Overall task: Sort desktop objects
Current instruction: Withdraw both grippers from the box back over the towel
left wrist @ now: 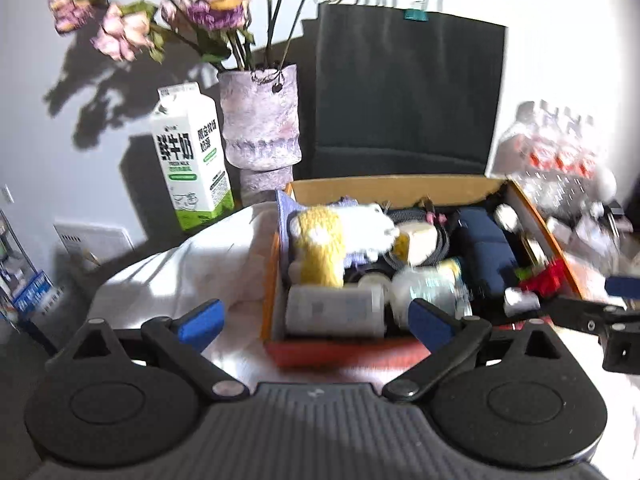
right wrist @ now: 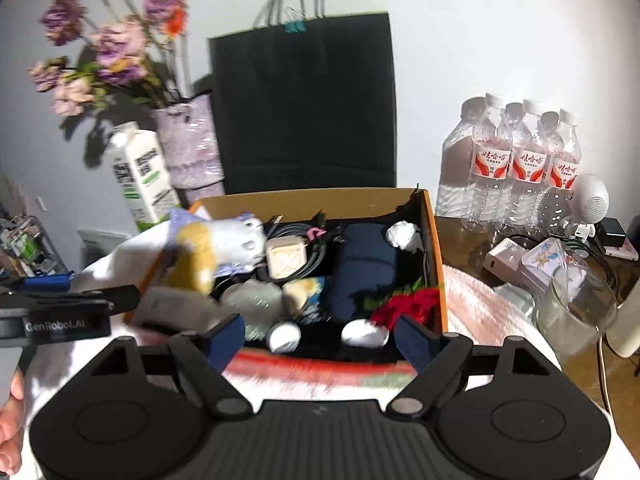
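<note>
— One cardboard box point(right wrist: 434, 240) sits on the white cloth point(left wrist: 192, 264), and nearly everything to be sorted is inside it.

— What do you count in there?

— One yellow-and-white plush toy point(right wrist: 216, 248) at the left end, one dark blue pouch point(right wrist: 366, 268), one coil of black cables point(right wrist: 296, 236) with a cream square charger point(right wrist: 286, 260) on it, one red flower point(right wrist: 404, 306) in the right corner, two crumpled white paper balls point(right wrist: 402, 234) and one white bottle point(left wrist: 334, 312) lying on its side against the near wall.

— And the tongs?

— Both wide apart and holding nothing. The left gripper point(left wrist: 316, 320) hangs over the box's near left corner, the right gripper point(right wrist: 322, 338) over its near edge; blur hides finer detail.

— Around the box?

— Behind it one black paper bag point(right wrist: 304, 104), one vase of faded flowers point(left wrist: 260, 120) and one milk carton point(left wrist: 192, 156). To the right, three water bottles point(right wrist: 524, 160) that I can count, one empty glass jar point(right wrist: 576, 308) and one white round speaker point(right wrist: 592, 200).
</note>
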A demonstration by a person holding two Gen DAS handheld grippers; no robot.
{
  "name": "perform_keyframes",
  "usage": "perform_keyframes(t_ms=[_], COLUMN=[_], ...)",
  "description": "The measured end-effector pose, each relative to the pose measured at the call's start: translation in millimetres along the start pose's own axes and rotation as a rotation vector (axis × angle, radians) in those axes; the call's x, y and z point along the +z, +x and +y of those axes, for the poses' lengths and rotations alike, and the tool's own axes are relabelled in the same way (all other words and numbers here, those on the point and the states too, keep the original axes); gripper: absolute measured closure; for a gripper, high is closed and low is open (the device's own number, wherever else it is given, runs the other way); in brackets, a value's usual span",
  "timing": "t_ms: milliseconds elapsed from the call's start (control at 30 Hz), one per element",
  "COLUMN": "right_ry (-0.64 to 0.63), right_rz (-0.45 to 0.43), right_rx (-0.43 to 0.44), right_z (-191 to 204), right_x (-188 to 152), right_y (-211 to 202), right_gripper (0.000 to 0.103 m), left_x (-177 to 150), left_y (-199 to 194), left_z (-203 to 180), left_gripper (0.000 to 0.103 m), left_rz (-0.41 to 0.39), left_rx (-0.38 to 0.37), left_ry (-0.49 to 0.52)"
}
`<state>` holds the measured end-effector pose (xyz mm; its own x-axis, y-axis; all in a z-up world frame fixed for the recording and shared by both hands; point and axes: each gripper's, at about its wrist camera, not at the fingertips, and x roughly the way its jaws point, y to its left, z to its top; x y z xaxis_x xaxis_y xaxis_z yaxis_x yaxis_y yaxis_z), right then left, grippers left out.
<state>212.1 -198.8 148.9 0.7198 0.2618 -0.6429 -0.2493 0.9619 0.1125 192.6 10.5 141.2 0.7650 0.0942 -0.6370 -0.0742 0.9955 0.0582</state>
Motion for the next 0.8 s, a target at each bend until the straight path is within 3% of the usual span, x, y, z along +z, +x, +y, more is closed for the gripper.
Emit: perform_keyframes(t_ms=[333,633,800], right_ry=[-0.067,-0.119,-0.177], right_rz=[-0.117,-0.201,-0.252], right_rx=[0.090,0.080,0.043], right_z=[17,30,46], right_x=[-94,-204,-261], right_y=[-98,-164,-183], right_gripper=[0.013,0.010,0.010], left_x=[-91,-197,-253], left_y=[-96,-174,-201], left_z=[-10,-2,-5], left_gripper=[0.000,0.000,0.000], left_rz=[-0.036,-0.092,-0.217], left_rx=[-0.050,-0.202,-0.120], left_ry=[0.046,0.013,0.014])
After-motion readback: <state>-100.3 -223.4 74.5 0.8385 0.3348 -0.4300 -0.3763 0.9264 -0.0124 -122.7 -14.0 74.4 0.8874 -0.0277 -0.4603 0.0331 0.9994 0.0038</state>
